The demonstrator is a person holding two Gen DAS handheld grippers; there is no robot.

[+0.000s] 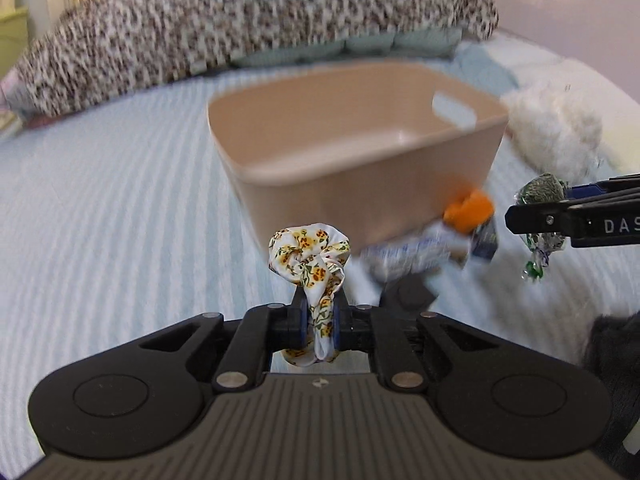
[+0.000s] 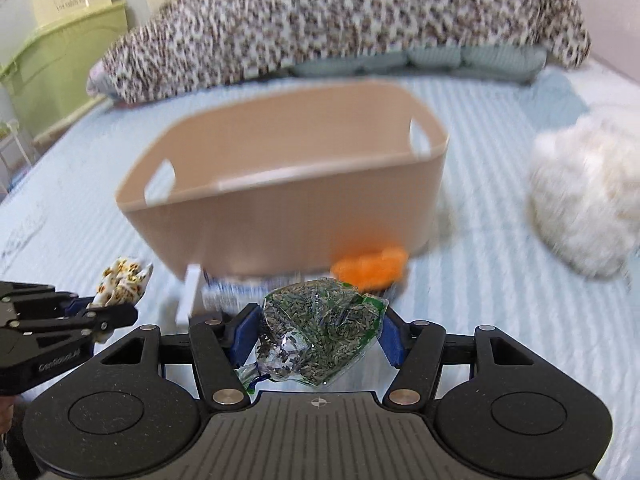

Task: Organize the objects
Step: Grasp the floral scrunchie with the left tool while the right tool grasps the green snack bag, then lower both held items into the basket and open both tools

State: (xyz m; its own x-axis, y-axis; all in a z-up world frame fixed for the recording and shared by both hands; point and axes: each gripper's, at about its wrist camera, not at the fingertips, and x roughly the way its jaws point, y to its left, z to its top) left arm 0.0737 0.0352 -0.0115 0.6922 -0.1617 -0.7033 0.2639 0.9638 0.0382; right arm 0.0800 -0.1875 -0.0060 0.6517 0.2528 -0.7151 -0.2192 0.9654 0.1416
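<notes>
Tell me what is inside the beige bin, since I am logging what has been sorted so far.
The visible part of the beige bin is bare: inner walls and part of the floor show, with nothing on them. Its near wall hides the front strip of the floor in both views, so that part cannot be checked.

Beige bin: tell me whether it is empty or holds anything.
Empty as far as visible: the beige bin shows bare floor in the left wrist view; the near corner is hidden behind its wall.

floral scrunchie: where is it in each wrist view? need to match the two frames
Left wrist: floral scrunchie at bottom centre, pinched in the left tool, in front of the beige bin.
Right wrist: scrunchie at the far left edge, sticking out of the left tool, left of the bin.
Shared landmark: the beige bin on the striped bed cover.
</notes>
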